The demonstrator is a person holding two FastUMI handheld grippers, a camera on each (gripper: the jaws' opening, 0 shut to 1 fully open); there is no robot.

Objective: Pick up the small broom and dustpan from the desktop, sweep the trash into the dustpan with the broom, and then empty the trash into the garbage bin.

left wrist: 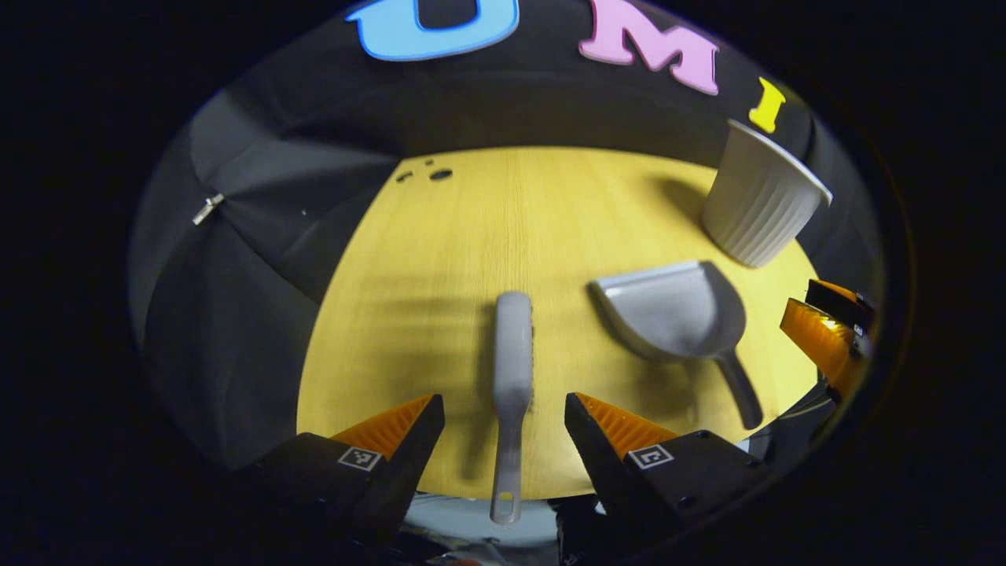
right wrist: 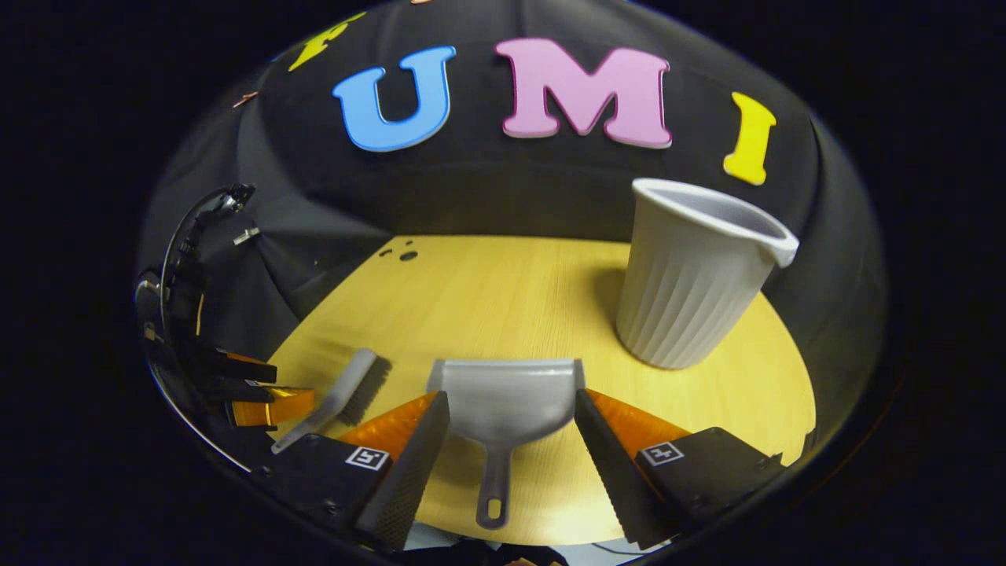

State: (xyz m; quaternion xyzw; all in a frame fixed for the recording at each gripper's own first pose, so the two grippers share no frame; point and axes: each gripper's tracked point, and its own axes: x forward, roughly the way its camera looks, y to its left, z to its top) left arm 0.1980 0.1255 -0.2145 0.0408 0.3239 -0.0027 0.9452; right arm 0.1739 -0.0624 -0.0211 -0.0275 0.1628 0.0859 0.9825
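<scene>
Left gripper [left wrist: 504, 413] hangs over the near edge of the wooden desktop [left wrist: 440, 259], fingers spread wide. The small broom [left wrist: 512, 369] lies lengthwise btwn them — handle pointing back toward the camera, head away, bristles facing right. Neither finger touches it; there's a clear gap of desktop on each side of the handle.

In the left gripper view the dustpan [left wrist: 674, 310] lies just right of the broom, mouth away, handle angled toward the near-right. The garbage bin [left wrist: 758, 200], a ribbed white cup-shaped tub, stands upright beyond the dustpan at the far right of the desktop, apart from it. Right gripper shows at the far right edge [left wrist: 825, 334].

Right gripper [right wrist: 511, 428] is also spread wide, w/ the dustpan [right wrist: 503, 401] lying flat btwn its fingers — pan body level w/ the fingertips, handle running back toward the camera. Whether the tips brush the pan's sides can't be told; both fingers aren't pressing on it. The bin [right wrist: 692, 283] stands beyond and to the right, near the pan's far corner. The broom [right wrist: 342, 393] lies off to the left, angled, w/ the left gripper [right wrist: 259, 393] beside its handle end.
</scene>
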